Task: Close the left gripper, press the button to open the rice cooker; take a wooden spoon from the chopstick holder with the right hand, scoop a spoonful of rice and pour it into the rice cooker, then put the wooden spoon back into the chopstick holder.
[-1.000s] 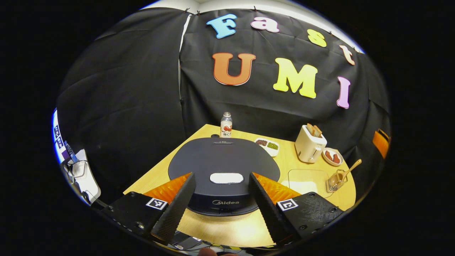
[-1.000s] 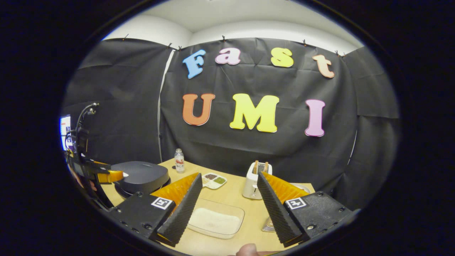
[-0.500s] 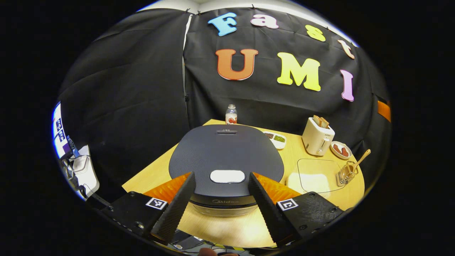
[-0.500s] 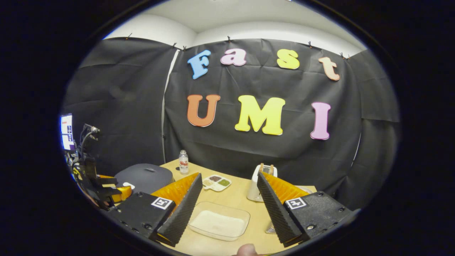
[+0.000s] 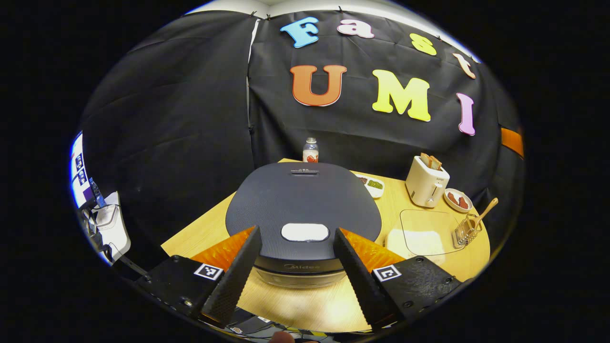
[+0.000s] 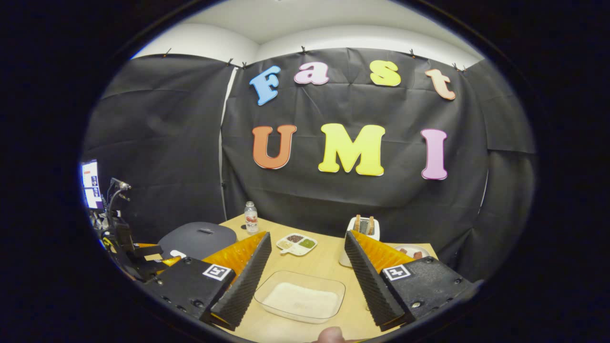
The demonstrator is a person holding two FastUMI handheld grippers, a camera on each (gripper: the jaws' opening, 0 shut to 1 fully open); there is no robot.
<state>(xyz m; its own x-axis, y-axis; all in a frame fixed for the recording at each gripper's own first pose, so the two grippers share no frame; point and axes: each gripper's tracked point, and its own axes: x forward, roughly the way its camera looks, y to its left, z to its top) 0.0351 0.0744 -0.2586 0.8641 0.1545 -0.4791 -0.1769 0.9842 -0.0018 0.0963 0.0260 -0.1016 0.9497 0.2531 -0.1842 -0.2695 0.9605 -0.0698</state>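
A dark rice cooker (image 5: 303, 205) with its lid down stands at the table's near left; its white button (image 5: 305, 232) lies between the open fingers of my left gripper (image 5: 295, 281), just ahead of the tips. A wooden spoon (image 5: 486, 210) leans in the wire chopstick holder (image 5: 464, 231) at the far right. A clear dish of rice (image 6: 301, 297) sits just beyond my open right gripper (image 6: 305, 293), whose fingers hold nothing. The rice dish (image 5: 421, 233) lies right of the cooker. In the right gripper view the rice cooker (image 6: 198, 239) is at the left, with the left gripper (image 6: 152, 259) over its near edge.
A small bottle (image 5: 310, 150) stands behind the cooker. A divided snack dish (image 6: 296, 243), a cream toaster (image 5: 426, 181) with bread and a small plate (image 5: 458, 200) line the back. The wooden table (image 5: 310, 305) ends close below my left fingers.
My left gripper has come closer to the cooker and a little higher, so the lid now looms larger. The right gripper has drifted back and tilted down slightly. Both stayed open.
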